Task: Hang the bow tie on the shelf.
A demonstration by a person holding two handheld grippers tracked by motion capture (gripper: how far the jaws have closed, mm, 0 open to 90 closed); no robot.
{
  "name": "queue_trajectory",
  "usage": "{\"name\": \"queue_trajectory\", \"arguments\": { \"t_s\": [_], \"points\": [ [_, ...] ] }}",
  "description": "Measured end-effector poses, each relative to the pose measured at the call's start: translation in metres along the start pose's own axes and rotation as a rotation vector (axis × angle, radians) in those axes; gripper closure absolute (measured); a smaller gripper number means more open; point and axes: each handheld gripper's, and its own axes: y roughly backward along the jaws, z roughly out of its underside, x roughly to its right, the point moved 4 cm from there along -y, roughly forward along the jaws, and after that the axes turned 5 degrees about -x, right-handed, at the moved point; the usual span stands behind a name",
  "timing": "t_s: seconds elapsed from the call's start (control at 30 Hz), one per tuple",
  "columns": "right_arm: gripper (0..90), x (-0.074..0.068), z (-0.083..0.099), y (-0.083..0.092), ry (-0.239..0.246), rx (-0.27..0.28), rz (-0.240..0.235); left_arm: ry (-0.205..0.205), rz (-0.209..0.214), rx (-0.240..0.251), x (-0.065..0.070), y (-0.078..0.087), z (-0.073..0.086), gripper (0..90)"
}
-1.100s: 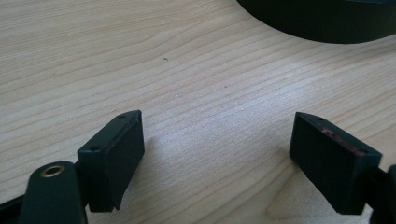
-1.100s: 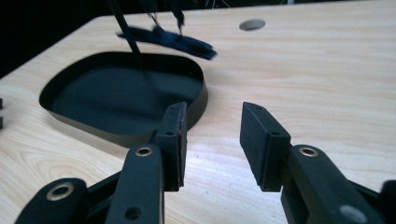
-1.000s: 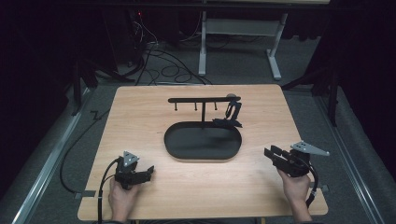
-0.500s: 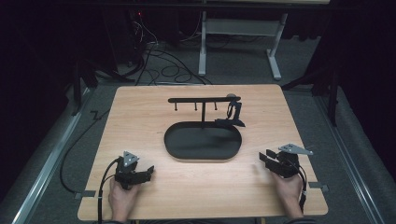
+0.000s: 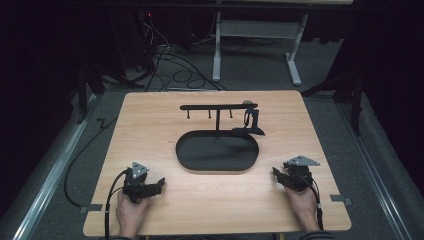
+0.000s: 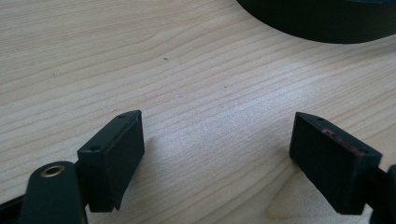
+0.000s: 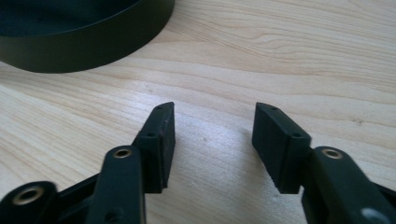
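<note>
- Left gripper [image 5: 159,183]: resting low on the tabletop [image 5: 150,120] at the near left corner, fingers [image 6: 112,154] spread wide, nothing between them.
- Right gripper [image 5: 276,173]: low at the near right, fingers [image 7: 159,140] released, narrower gap, empty.
- Black oval tray [image 5: 217,151]: centred on the tabletop, between the two grippers and apart from both; appears empty.
- Hook rack [image 5: 218,107]: upright on its post at the tray's far edge, a small dark item [image 5: 251,121] hanging at its right end, within reach of the right side.
- Judged: idle, symmetrical posture, ready to begin.
</note>
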Motion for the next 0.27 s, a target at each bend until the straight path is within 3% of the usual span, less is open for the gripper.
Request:
{"name": "queue_trajectory", "arguments": {
  "t_s": [0.27],
  "points": [
    [44.6,-0.0011,0.0001,-0.0003,0.012,-0.001,-0.012,0.001,0.001,0.000,-0.0001,0.0000,0.0000,18.4]
  ]
}}
